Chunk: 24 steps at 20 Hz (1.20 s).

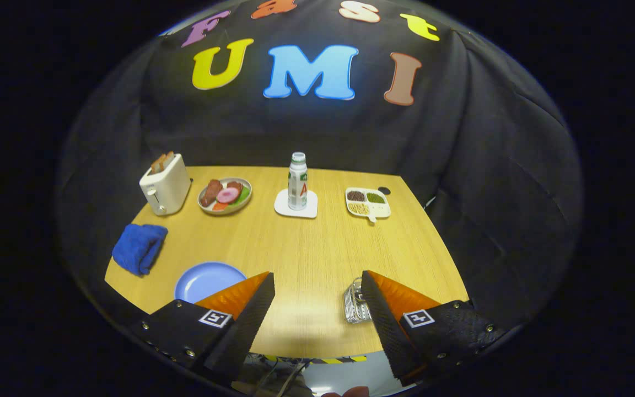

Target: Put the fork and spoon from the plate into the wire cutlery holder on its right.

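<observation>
Gripper view: my hand-held gripper (317, 309) hangs released, fingers wide apart, holding nothing. Lower left, the blue plate (207, 278) shows bare; lower right, the wire cutlery holder (354, 303) peeks behind one finger. I cannot spot fork or spoon, so progress is unclear.

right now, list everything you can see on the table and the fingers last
toaster: 1, cream, far left corner, toast in its slots
food plate: 1, grey, right of the toaster
bottle: 1, white and green, upright on a white coaster
divided tray: 1, white, right of the bottle
cloth: 1, blue, crumpled, left edge
blue plate: 1, beside the left finger
wire cutlery holder: 1, silver, beside the right finger
table: 1, light wood
fingers: 2, spread open, holding nothing
</observation>
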Each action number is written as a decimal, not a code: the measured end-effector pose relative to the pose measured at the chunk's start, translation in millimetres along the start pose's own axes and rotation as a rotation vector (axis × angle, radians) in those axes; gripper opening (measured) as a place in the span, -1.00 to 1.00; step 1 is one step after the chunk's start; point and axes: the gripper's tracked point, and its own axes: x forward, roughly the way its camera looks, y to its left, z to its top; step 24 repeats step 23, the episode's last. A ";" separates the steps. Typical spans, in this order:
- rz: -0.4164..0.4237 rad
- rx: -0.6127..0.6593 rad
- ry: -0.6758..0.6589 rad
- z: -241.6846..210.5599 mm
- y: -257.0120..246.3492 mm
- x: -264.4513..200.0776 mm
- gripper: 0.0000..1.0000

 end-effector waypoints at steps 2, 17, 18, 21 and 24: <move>-0.012 -0.037 -0.094 11.9 8.1 -7.0 0.93; 0.021 0.003 -0.632 94.7 100.3 -71.4 0.93; 0.024 -0.007 -0.606 90.7 104.0 -68.2 0.93; 0.046 -0.020 -0.540 81.0 114.9 -59.7 0.93; 0.081 0.004 -0.519 78.6 125.5 -57.6 0.93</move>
